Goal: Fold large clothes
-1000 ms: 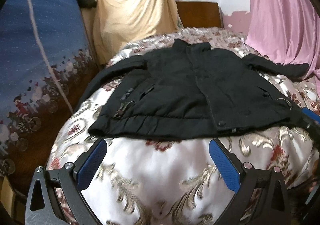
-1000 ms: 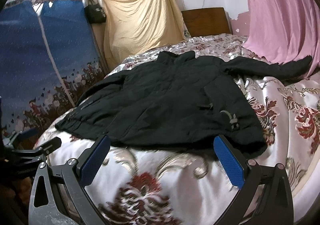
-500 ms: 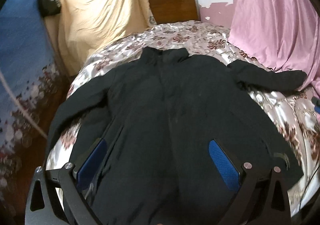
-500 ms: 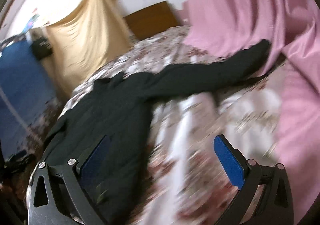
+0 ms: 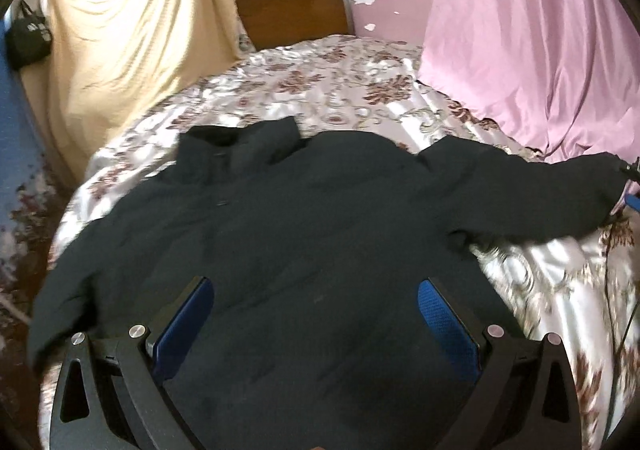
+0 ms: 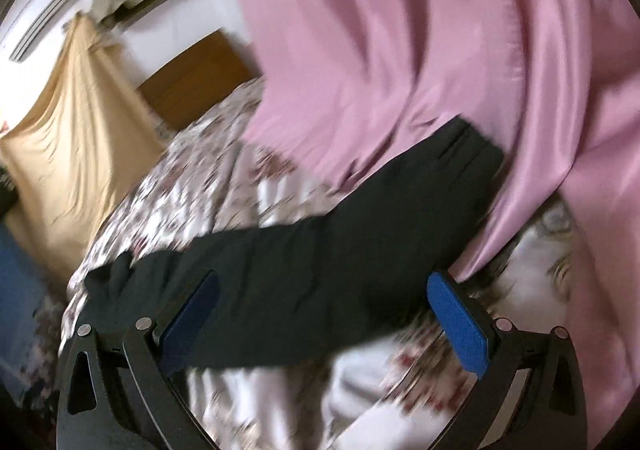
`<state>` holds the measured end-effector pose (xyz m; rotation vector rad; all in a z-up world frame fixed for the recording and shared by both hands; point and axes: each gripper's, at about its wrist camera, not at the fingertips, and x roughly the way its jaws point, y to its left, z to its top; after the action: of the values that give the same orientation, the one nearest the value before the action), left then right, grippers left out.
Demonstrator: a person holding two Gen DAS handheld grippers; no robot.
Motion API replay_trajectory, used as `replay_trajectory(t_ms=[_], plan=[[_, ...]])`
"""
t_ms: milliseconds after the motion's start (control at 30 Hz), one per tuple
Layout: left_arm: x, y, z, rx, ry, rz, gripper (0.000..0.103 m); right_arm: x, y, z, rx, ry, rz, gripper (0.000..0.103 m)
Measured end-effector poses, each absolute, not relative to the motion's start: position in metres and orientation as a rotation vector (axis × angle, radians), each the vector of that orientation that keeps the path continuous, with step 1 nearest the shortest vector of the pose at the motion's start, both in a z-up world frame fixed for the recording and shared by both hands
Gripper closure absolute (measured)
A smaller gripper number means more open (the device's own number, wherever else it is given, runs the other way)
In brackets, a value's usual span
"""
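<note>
The floral bed (image 5: pixel 360 90) is hemmed by a pink curtain (image 5: pixel 540 50) on the right, bare bedding beyond. The black jacket (image 5: pixel 300 230) lies flat, collar toward the headboard (image 5: pixel 292 10), its sleeve (image 6: pixel 320 250) stretching sideways to the curtain. Left gripper (image 5: pixel 312 314) and right gripper (image 6: pixel 324 310) hover spread apart, empty.

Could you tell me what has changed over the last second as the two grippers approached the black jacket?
The left gripper advanced from the hem to over the black jacket body. The right gripper swung right, to over the outstretched sleeve by the pink curtain. Both stayed open, gripping nothing; the jacket stayed flat on the floral bedspread.
</note>
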<state>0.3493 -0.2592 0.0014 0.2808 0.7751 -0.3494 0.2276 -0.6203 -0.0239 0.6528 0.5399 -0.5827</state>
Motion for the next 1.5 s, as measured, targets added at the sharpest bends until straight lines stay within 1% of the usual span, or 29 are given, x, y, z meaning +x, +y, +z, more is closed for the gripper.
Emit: replay_trajectory(t_ms=[167,367,433,467,500,567,600,633,667,700,733,767,800,933,1033,1167,1333,1500], plan=[[0.367,-0.285,-0.023,0.235,0.809,-0.378,0.000,0.228,-0.654,-0.044,0.724,0.523,-0.598,0.001],[0.386,-0.300,-0.064,0.207,0.898,-0.345,0.000,0.241,-0.654,-0.053,0.684,0.518,-0.640,0.001],[0.385,-0.304,-0.077,0.236,0.920,-0.335,0.000,0.238,-0.649,-0.051,0.650,0.497,-0.641,0.003],[0.385,-0.306,-0.083,0.251,0.928,-0.333,0.000,0.236,-0.648,-0.049,0.636,0.494,-0.644,0.013],[0.384,-0.308,-0.088,0.265,0.937,-0.335,0.000,0.237,-0.646,-0.048,0.619,0.500,-0.660,0.028],[0.387,-0.310,-0.100,0.287,0.973,-0.339,0.000,0.239,-0.646,-0.048,0.600,0.505,-0.683,0.041],[0.388,-0.309,-0.103,0.278,0.986,-0.345,0.000,0.239,-0.646,-0.046,0.592,0.510,-0.693,0.055],[0.390,-0.307,-0.105,0.257,0.990,-0.352,0.000,0.241,-0.646,-0.045,0.584,0.518,-0.707,0.065],[0.390,-0.305,-0.106,0.235,0.995,-0.362,0.000,0.243,-0.646,-0.042,0.574,0.527,-0.724,0.086],[0.391,-0.303,-0.108,0.220,0.999,-0.370,0.000,0.241,-0.646,-0.038,0.570,0.527,-0.722,0.092],[0.392,-0.300,-0.110,0.205,1.004,-0.379,0.000,0.241,-0.645,-0.032,0.562,0.520,-0.713,0.093],[0.394,-0.297,-0.110,0.183,1.010,-0.391,0.000,0.242,-0.643,-0.025,0.544,0.513,-0.706,0.096],[0.394,-0.296,-0.110,0.172,1.013,-0.397,0.000,0.244,-0.638,-0.012,0.513,0.500,-0.697,0.097],[0.395,-0.283,-0.097,0.173,1.029,-0.378,0.000,0.249,-0.609,0.043,0.432,0.431,-0.614,0.098],[0.388,-0.259,-0.077,0.182,1.003,-0.335,0.000,0.260,-0.573,0.087,0.359,0.377,-0.517,0.098],[0.384,-0.213,-0.048,0.183,0.976,-0.266,0.000,0.285,-0.508,0.132,0.301,0.317,-0.346,0.098],[0.385,-0.138,-0.008,0.105,0.936,-0.163,0.000,0.327,-0.413,0.154,0.212,0.323,-0.143,0.098],[0.377,-0.058,0.018,0.050,0.887,-0.043,0.000,0.362,-0.308,0.144,0.114,0.362,0.016,0.098]])
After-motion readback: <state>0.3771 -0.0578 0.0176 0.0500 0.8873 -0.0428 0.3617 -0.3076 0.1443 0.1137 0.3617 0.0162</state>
